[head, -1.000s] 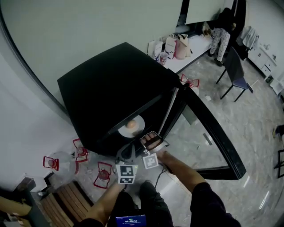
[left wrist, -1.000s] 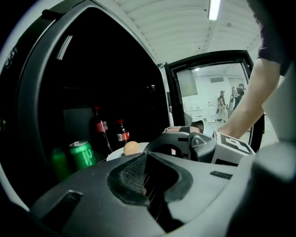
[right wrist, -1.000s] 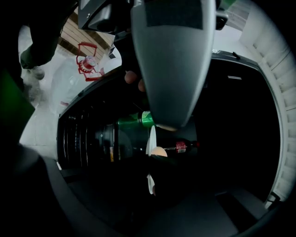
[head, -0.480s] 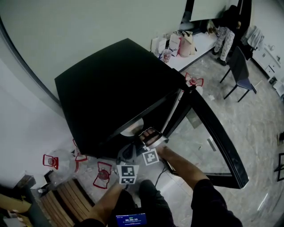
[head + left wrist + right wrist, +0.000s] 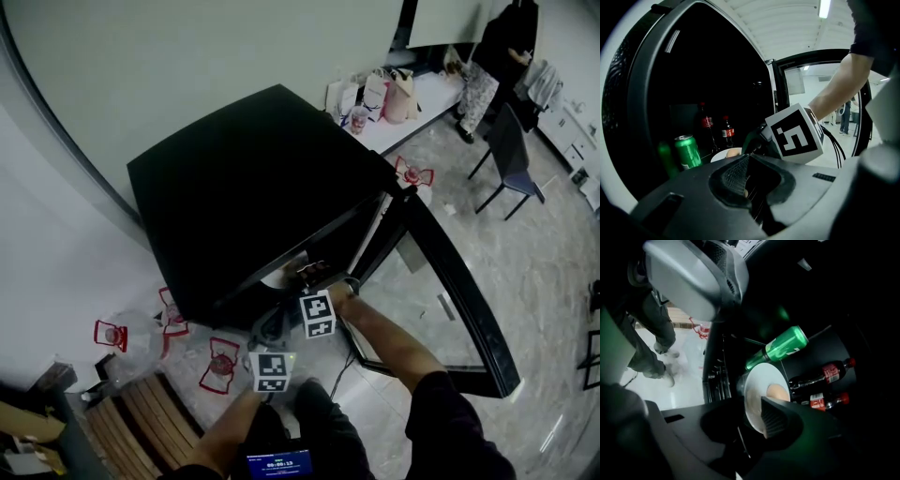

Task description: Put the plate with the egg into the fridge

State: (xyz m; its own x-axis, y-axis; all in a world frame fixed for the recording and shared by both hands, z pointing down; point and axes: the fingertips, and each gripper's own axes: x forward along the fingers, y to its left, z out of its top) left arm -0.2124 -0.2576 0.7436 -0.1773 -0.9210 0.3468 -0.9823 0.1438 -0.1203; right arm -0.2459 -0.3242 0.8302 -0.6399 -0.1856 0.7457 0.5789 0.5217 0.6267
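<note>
Lower and deeper than a second ago, our right tongs (image 5: 750,420) now reach inside the black fridge (image 5: 244,187). Their jaws have just been opening and stand parted around the rim of the white round plate (image 5: 754,390) with the brown egg (image 5: 777,391), which seems set down inside, just ahead of them. Our left tongs (image 5: 749,180), pressed together and empty, hang behind. We judge this the release. Next, we back straight out without dragging the plate.

White plate (image 5: 757,399) — a tan egg (image 5: 777,392) on it — sits inside the black, open-doored fridge (image 5: 244,197), just beside the green can (image 5: 780,348).
</note>
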